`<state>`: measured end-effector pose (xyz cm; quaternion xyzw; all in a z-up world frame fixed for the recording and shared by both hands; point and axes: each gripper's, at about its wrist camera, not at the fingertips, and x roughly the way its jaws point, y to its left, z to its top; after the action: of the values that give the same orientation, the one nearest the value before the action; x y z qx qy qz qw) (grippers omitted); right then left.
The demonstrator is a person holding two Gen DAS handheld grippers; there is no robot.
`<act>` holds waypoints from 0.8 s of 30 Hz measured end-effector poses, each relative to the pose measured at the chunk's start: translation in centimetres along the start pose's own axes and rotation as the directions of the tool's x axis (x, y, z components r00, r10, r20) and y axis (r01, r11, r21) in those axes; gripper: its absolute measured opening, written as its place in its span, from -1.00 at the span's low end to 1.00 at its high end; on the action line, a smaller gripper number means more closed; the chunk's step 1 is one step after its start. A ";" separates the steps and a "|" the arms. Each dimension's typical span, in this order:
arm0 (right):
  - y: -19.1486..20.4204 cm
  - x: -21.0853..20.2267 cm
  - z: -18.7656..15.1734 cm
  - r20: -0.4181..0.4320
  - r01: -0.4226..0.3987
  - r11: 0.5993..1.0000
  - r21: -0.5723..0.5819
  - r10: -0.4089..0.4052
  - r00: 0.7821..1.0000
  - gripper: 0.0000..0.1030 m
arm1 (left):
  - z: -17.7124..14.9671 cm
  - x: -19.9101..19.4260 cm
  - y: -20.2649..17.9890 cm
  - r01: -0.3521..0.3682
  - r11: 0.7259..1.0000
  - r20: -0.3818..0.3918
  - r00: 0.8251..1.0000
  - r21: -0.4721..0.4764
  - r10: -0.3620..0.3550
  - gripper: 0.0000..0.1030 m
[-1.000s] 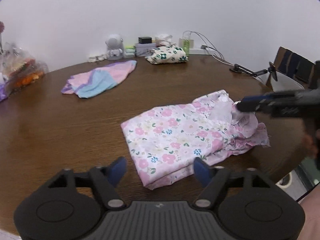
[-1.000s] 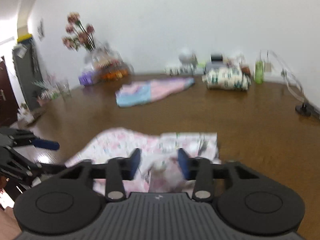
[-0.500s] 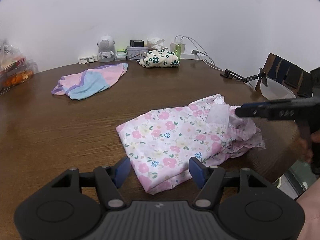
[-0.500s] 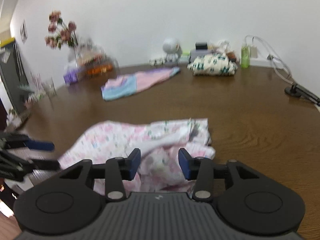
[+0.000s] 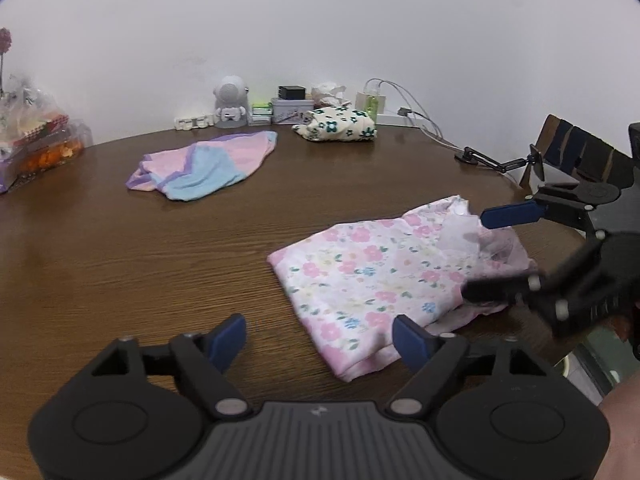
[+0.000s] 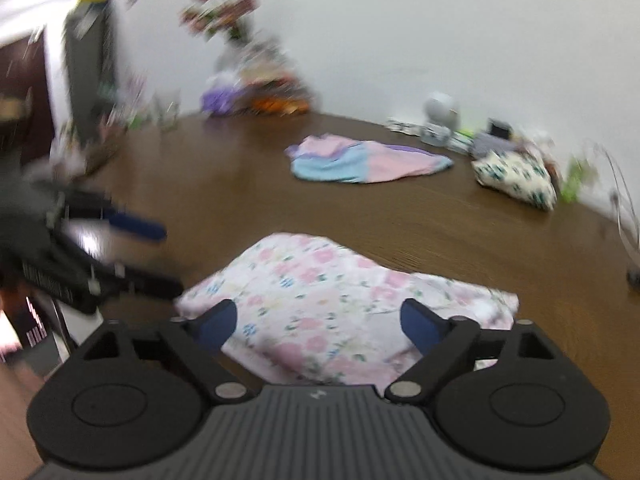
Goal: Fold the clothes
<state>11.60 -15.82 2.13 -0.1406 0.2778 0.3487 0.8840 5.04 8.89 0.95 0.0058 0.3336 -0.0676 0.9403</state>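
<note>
- Floral garment [image 5: 372, 276] lies partly folded on the near side of the round wooden table [image 5: 120, 264], doubled edge toward your left gripper, rumpled end with a pale lining toward your right.
- That rumpled end sits loose and uneven; judged, a fold was just laid there and let go, and it wants smoothing.
- Right gripper [image 6: 318, 320]: jaws have just been opening and now stand wide over the cloth, nothing pinched between them.
- Left gripper [image 5: 320, 338]: jaws also just been opening, wide apart; the garment's near corner lies between the fingertips but is not pressed.
- Left wrist view is sharp: it shows your right gripper [image 5: 486, 256] hanging over the rumpled end, plus the pink-and-blue garment [image 5: 204, 166] and the cream floral bundle [image 5: 340, 124] well apart at the far side.
- Right wrist view is smeared; it alone shows the flowers [image 6: 224, 8] and your left gripper [image 6: 160, 256] beside the folded edge.
</note>
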 end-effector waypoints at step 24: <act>12.8 7.6 1.4 -0.153 0.042 0.948 -0.316 -0.095 0.984 -0.44 | -2.5 -2.6 6.6 0.023 0.997 0.047 0.999 -0.070 -0.020 0.74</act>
<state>7.80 -1.94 -1.95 -0.3165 0.2871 0.3444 0.8360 2.36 15.87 0.43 -0.0324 0.3139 -0.0661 0.9466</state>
